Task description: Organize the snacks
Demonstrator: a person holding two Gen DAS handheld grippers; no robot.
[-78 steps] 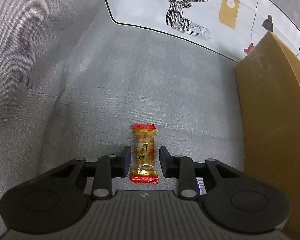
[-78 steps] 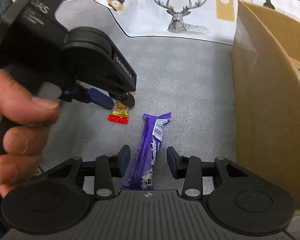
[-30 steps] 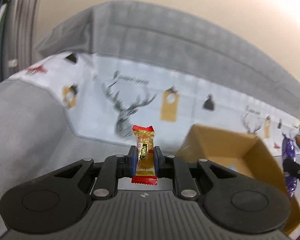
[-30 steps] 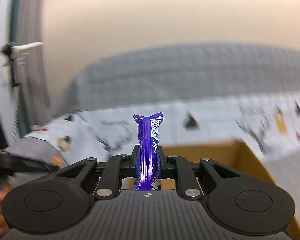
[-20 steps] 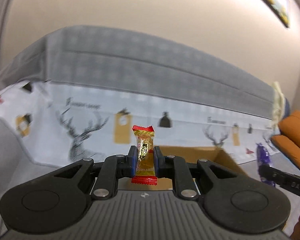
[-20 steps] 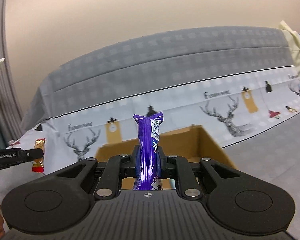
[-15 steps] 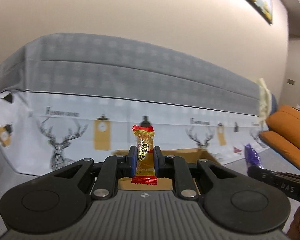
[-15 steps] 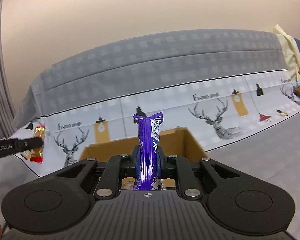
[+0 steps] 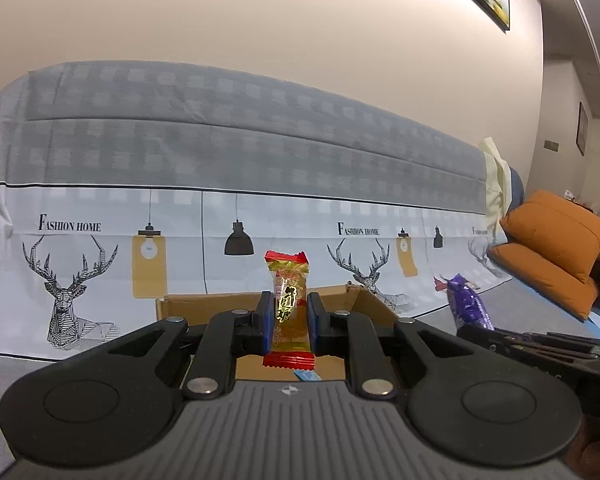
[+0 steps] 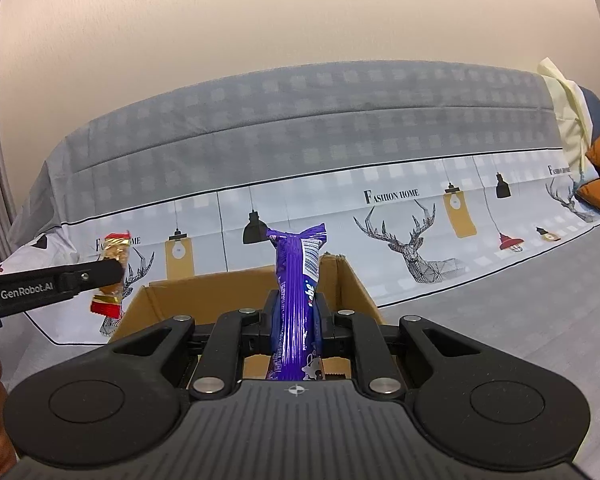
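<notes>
Cardboard box [image 9: 204, 307] before deer-print sofa cover [image 9: 72, 280]

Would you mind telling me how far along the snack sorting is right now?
Done: both snacks are picked up, and a blue wrapper already lies in the cardboard box. In hand: the left tongs clamp the red-and-gold candy; the right tongs clamp the purple bar, both held near the open box. Left: releasing both into it.
</notes>
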